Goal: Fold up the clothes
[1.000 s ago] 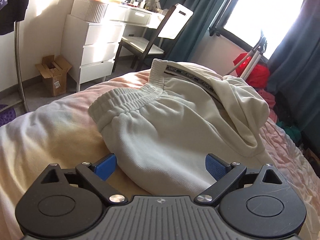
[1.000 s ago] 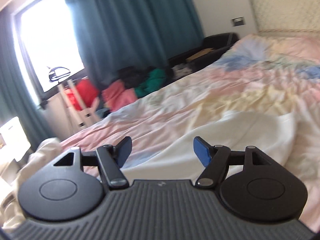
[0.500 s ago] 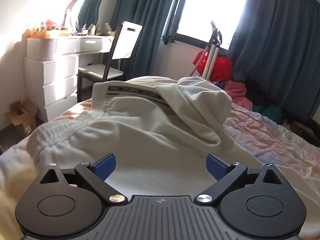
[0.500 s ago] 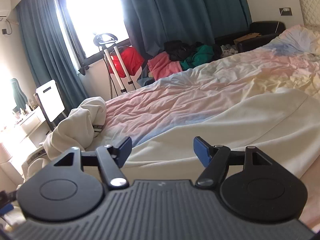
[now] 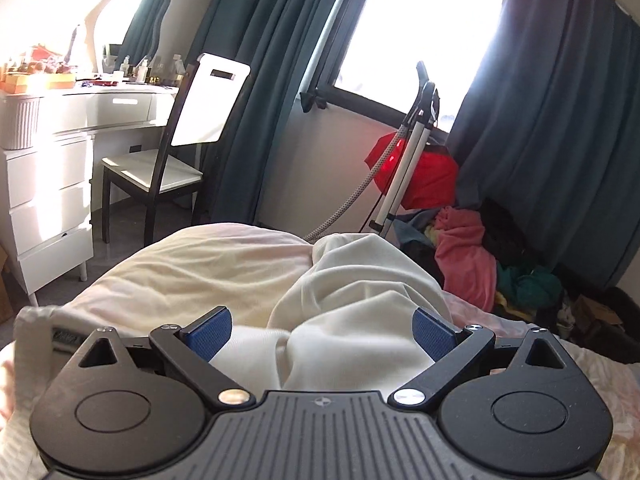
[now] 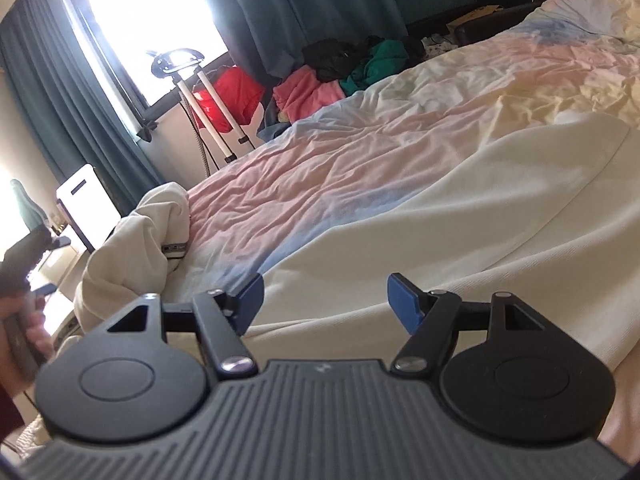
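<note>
**Hovering over cream sweatpants at the bed's foot**

Spreading across the near part of the bed [image 6: 400, 152], one pair of cream sweatpants [image 6: 460, 216] lies with a long leg flat along the near edge and its other end bunched in a soft heap [image 5: 360, 280] at the foot corner, the ribbed waistband with a dark printed tape [image 5: 64, 336] showing at the left. Beyond the garment the pastel cover runs bare and wrinkled to the far edge, leaving wide room. Past the foot edge stand one white chair [image 5: 168, 160] and one white dresser [image 5: 48, 184]; one clothes pile [image 6: 336, 72] sits off the far side under the curtains.

Two grippers are in view. The left gripper [image 5: 322, 330] hangs released above the bunched heap, jaws wide, pads clear of cloth. The right gripper [image 6: 326, 300] is likewise released over the flat leg, nothing pinched.
</note>
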The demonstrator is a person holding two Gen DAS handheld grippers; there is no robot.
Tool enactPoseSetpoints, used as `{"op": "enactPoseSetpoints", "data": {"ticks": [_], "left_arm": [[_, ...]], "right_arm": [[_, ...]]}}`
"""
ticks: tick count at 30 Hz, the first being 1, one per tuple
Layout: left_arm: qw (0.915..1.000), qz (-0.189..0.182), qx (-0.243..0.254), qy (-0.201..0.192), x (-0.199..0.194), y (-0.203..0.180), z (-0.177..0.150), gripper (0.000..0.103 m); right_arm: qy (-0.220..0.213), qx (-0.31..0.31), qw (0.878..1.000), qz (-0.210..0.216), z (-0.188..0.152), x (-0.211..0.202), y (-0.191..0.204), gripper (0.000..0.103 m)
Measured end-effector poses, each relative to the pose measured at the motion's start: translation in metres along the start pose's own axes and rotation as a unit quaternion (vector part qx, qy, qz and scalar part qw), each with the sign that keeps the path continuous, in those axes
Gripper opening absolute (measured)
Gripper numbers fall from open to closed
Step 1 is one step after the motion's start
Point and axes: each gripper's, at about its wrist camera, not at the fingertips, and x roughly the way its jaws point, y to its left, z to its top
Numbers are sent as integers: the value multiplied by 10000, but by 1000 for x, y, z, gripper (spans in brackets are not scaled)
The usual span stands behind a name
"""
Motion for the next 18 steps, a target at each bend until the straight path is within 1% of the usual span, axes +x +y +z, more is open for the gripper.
{"op": "enactPoseSetpoints", "data": {"ticks": [3, 4, 5, 7, 9, 10, 12, 13, 15, 16, 17, 18], "left_arm": [[9972, 386, 356, 534, 63, -9, 18, 95], [9965, 390, 346, 659, 80, -7, 22, 91], [9960, 358, 299, 765, 96, -5, 26, 91], [9959, 154, 63, 890, 122, 2, 33, 91], [9949, 119, -28, 1000, 144, 5, 35, 90], [9940, 108, -58, 1084, 154, 7, 35, 86], [9910, 33, -68, 1337, 171, 6, 32, 66], [9895, 35, 34, 1443, 176, 2, 30, 47], [9862, 60, 279, 1631, 186, -7, 25, 22], [9851, 132, 512, 1636, 185, -18, 23, 9], [9853, 203, 753, 1520, 179, -29, 23, 9], [9865, 244, 1009, 1269, 168, -41, 26, 8]], "right_arm": [[193, -6, 9998, -70, -2, 25, 0, 71], [250, 24, 9997, -48, -2, 32, 0, 71], [308, 54, 9995, -27, -2, 40, 0, 71], [390, 100, 9992, 28, -2, 53, 0, 71], [444, 147, 9989, 90, -4, 62, -1, 72], [480, 191, 9986, 144, -5, 67, -1, 72], [531, 224, 9982, 174, -6, 74, -2, 72], [552, 226, 9981, 176, -7, 77, -1, 72], [544, 212, 9981, 181, -7, 77, -1, 72], [528, 221, 9982, 190, -6, 76, -1, 72], [513, 229, 9982, 199, -5, 75, -2, 72], [497, 238, 9983, 208, -5, 74, -2, 72]]}}
